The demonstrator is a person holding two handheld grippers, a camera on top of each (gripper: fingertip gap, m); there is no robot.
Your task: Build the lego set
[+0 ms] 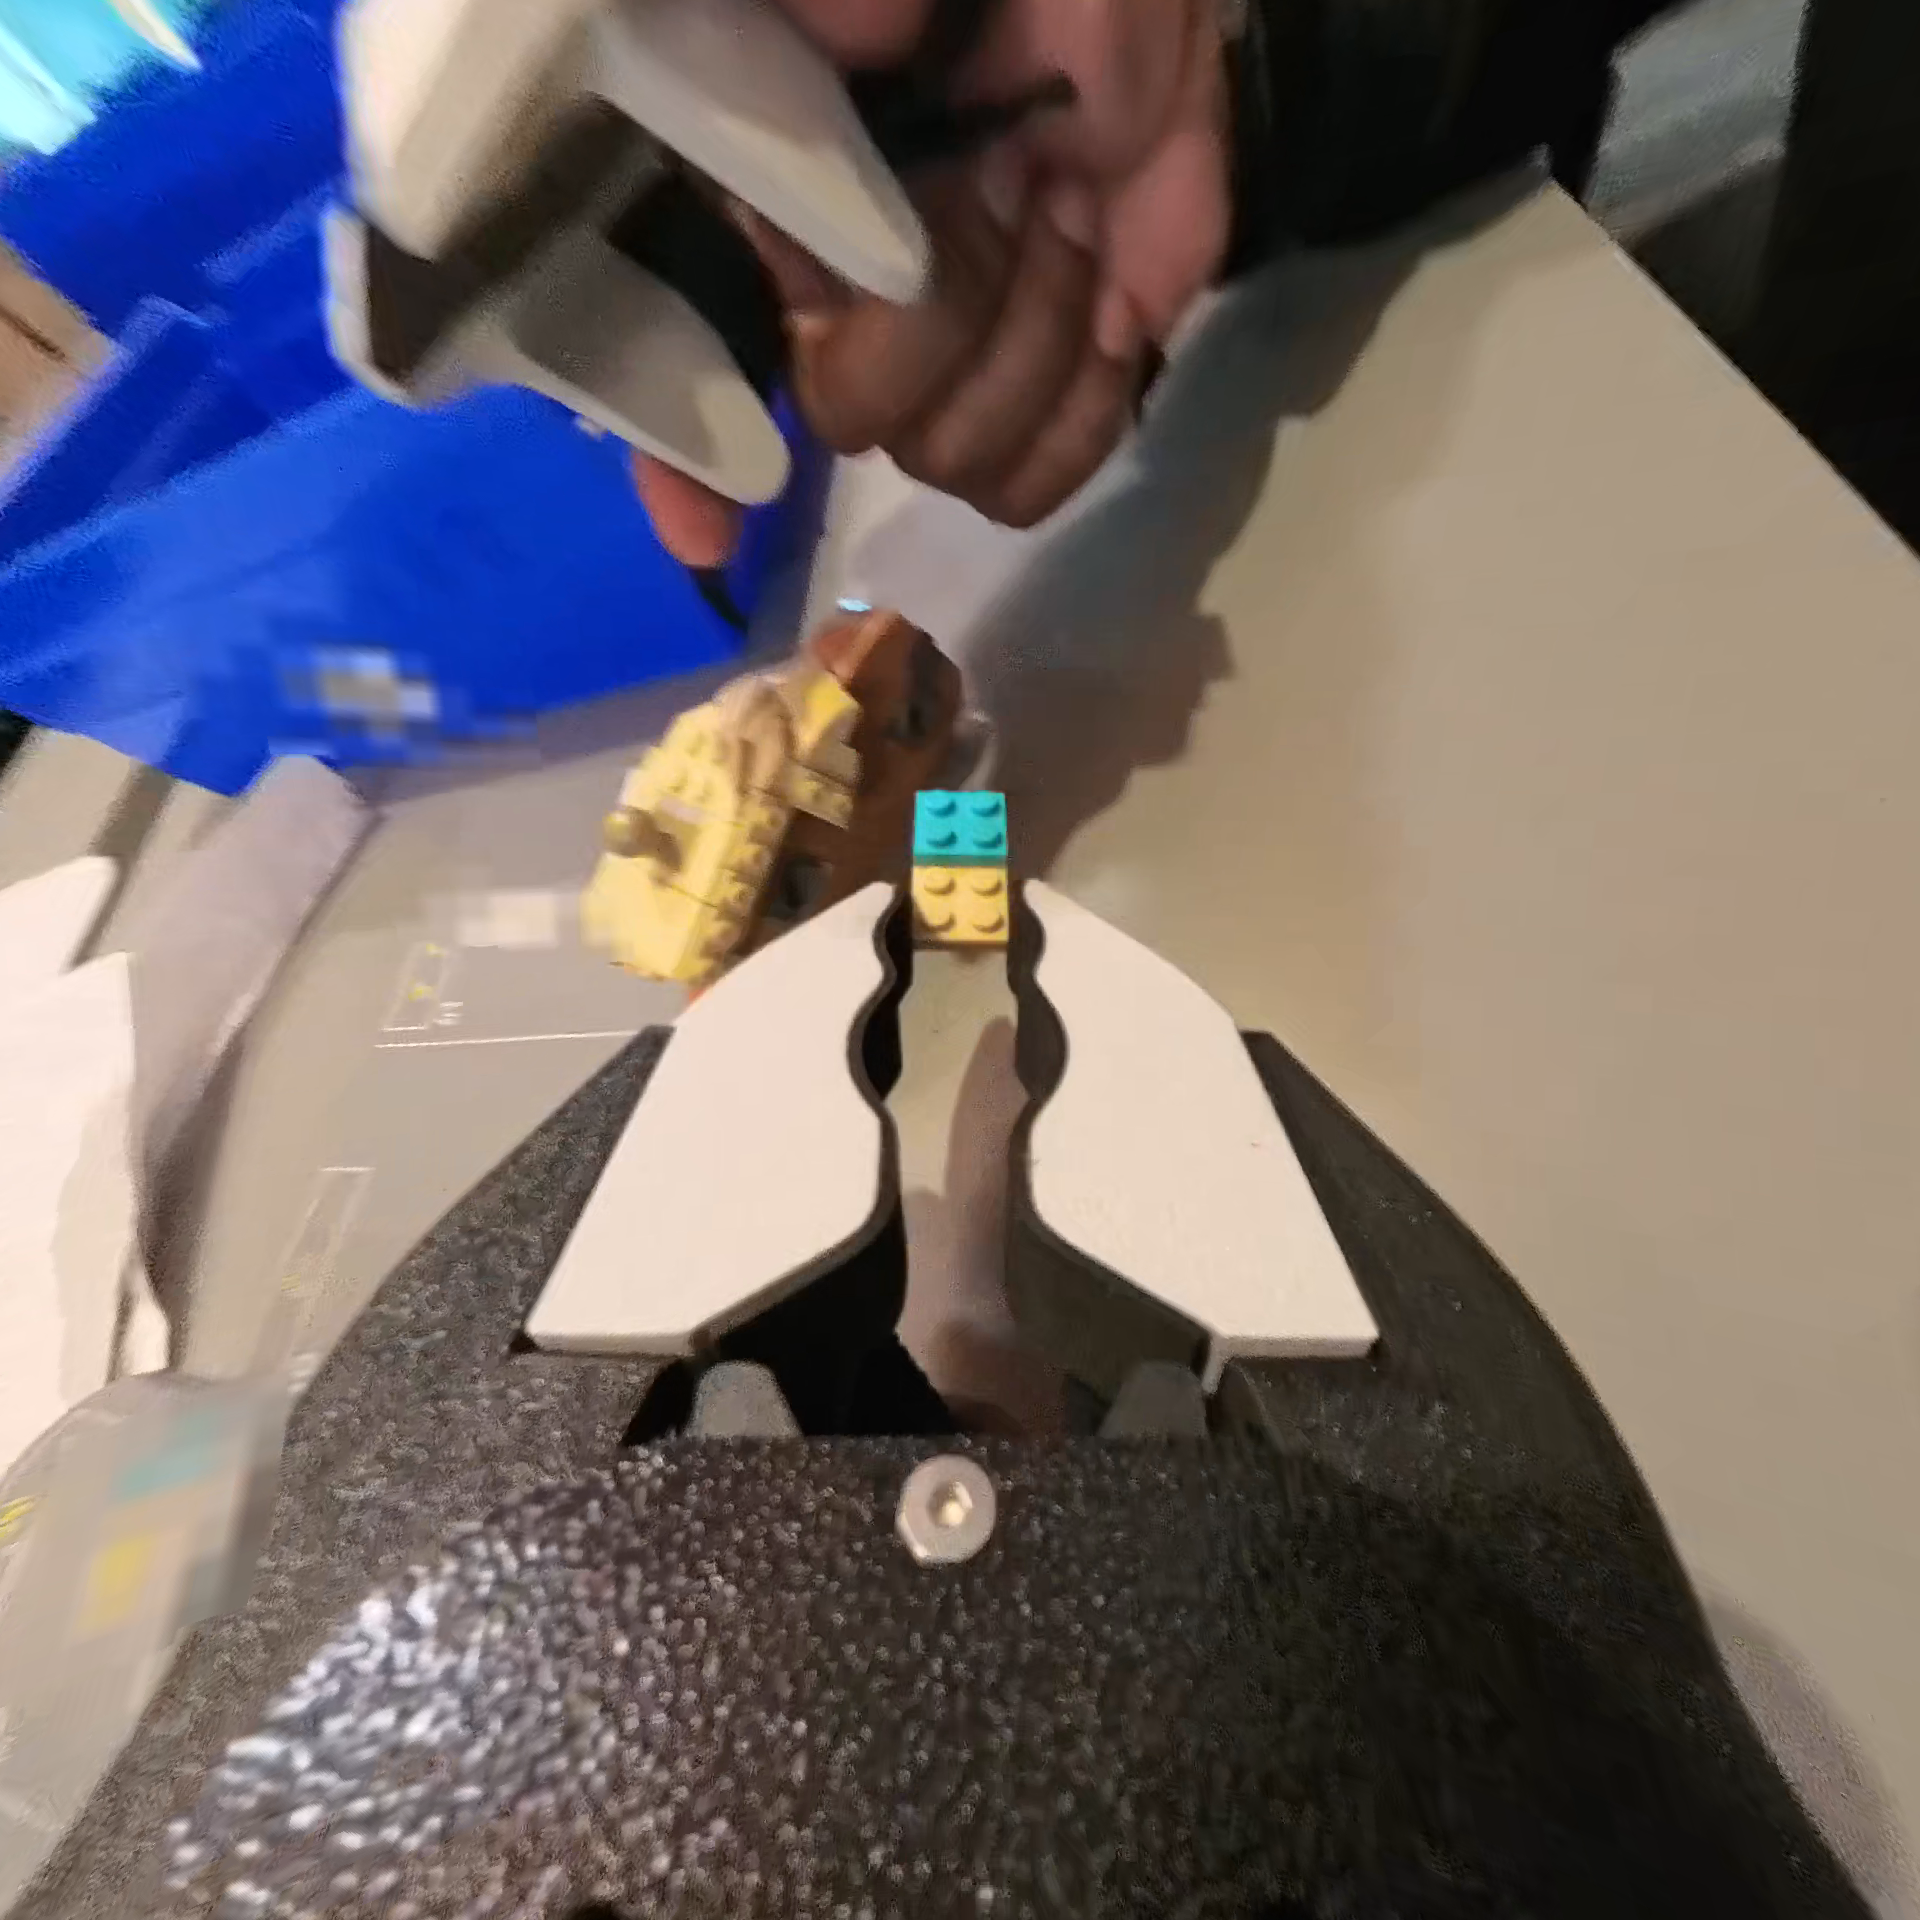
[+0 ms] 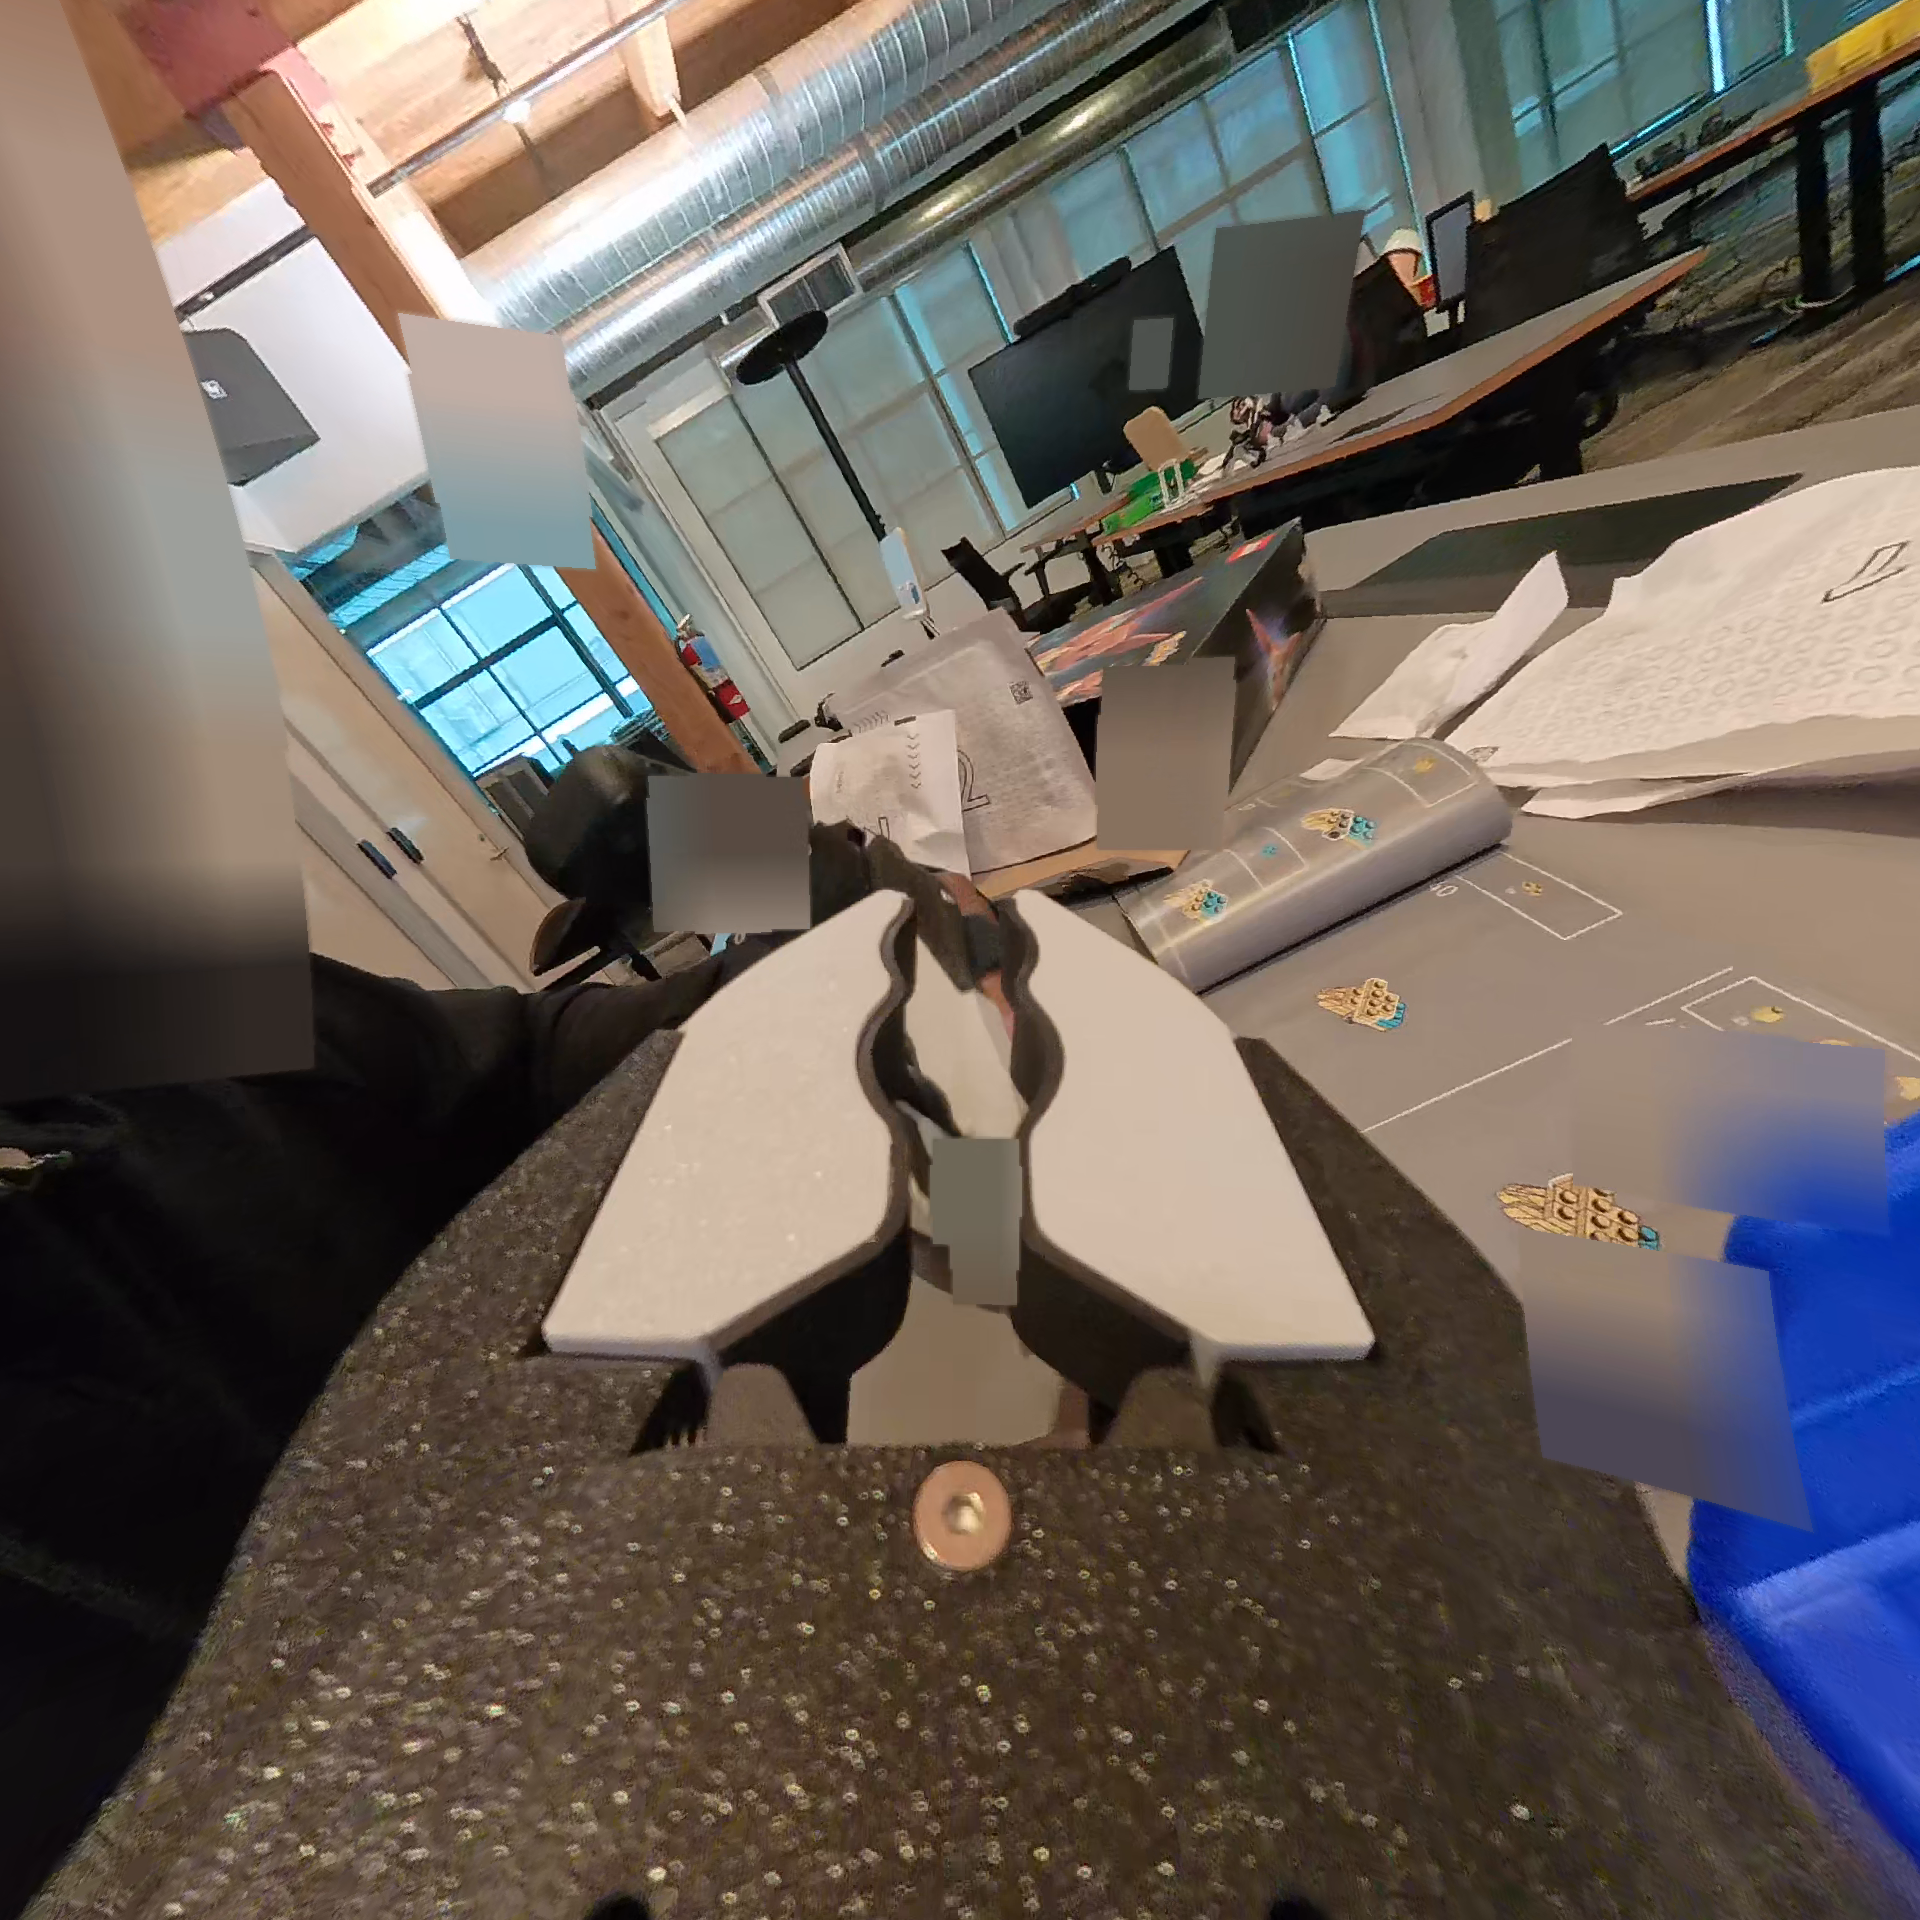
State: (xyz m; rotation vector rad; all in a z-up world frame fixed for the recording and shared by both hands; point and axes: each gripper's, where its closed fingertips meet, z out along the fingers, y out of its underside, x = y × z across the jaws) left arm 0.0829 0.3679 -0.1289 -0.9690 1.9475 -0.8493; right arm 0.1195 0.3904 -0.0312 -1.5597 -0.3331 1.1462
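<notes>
Left tongs [image 1: 961,914] clamped on teal-yellow brick stack [image 1: 960,868] | right tongs [image 2: 961,914] narrow, empty | risk: stack twisted loose if pressed skew onto tan-brown build [image 1: 748,821]

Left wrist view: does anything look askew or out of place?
The tan and brown lego build lies tipped on its side on the table, blurred. The left claw grips a yellow-and-teal brick stack squarely.
</notes>
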